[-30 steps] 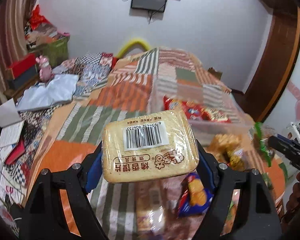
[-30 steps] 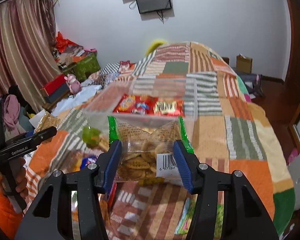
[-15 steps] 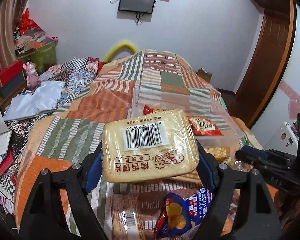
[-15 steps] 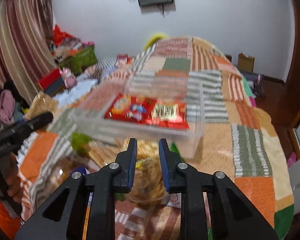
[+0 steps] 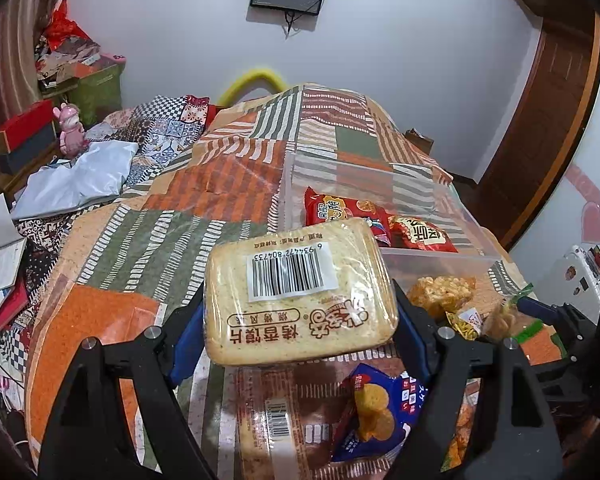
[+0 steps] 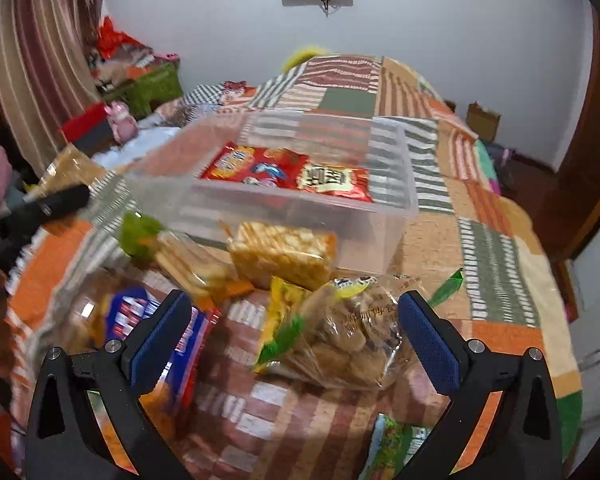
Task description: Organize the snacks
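My left gripper (image 5: 300,320) is shut on a wrapped toast-slice pack (image 5: 300,292) with a barcode label, held above the quilt just before a clear plastic bin (image 5: 436,254). The bin (image 6: 384,208) holds red snack packs (image 6: 288,170). My right gripper (image 6: 294,332) is open and empty, its jaws wide on either side of a clear bag of round biscuits (image 6: 340,344) lying on the quilt. A wrapped orange cracker block (image 6: 284,252) lies just before the bin.
Loose snacks lie on the patchwork quilt (image 6: 492,248): a blue chip bag (image 5: 380,412), a yellow packet (image 6: 280,308), a green-edged bag (image 6: 172,248). A cluttered floor with boxes is on the left (image 5: 24,136). A wooden door is on the right (image 5: 540,120).
My right gripper let go of the biscuit bag, shut, then opened wide over it. My left gripper moved toward the bin, still holding the toast pack.
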`<state>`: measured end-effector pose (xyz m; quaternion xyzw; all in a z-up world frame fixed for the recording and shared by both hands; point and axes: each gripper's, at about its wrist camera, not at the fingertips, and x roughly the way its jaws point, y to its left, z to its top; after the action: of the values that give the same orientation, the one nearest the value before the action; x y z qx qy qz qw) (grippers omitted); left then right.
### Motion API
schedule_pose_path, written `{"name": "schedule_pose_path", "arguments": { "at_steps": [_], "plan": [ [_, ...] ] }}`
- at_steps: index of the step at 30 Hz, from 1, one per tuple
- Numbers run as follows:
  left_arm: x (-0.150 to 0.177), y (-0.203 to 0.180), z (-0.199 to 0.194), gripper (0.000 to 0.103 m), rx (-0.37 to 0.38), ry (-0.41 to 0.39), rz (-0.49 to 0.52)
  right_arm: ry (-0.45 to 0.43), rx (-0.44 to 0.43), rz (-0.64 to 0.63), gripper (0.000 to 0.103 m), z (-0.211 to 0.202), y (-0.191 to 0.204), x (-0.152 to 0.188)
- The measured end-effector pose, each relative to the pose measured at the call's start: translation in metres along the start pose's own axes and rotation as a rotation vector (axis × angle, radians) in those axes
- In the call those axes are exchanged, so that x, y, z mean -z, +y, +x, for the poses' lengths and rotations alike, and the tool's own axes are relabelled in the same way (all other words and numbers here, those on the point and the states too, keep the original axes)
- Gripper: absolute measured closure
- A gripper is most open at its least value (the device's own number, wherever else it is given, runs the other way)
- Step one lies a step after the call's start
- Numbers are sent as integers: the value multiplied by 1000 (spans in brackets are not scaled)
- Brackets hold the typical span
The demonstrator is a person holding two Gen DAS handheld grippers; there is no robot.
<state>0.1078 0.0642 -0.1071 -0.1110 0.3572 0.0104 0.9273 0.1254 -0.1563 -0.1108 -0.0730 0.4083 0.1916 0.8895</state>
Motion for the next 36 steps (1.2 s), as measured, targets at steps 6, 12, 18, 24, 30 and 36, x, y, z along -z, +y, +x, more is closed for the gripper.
{"name": "schedule_pose_path", "arguments": {
  "at_steps": [6,12,18,24,30,36],
  "plan": [
    [1,-2,0,23,2,4,8,-26,93,33,1,-9,-18,9],
    [4,-5,4,23,11,17,4,-63,81,143,2,-31,-55,13],
    [7,-9,6,23,11,26,21,29,55,231,5,-16,-77,27],
    [8,-10,7,23,13,33,17,89,13,280,13,-9,-83,48],
    [9,-12,6,23,13,35,26,89,-26,310,49,-7,-83,48],
    [1,-14,4,23,17,17,33,29,-16,277,52,-20,-79,34]
  ]
}}
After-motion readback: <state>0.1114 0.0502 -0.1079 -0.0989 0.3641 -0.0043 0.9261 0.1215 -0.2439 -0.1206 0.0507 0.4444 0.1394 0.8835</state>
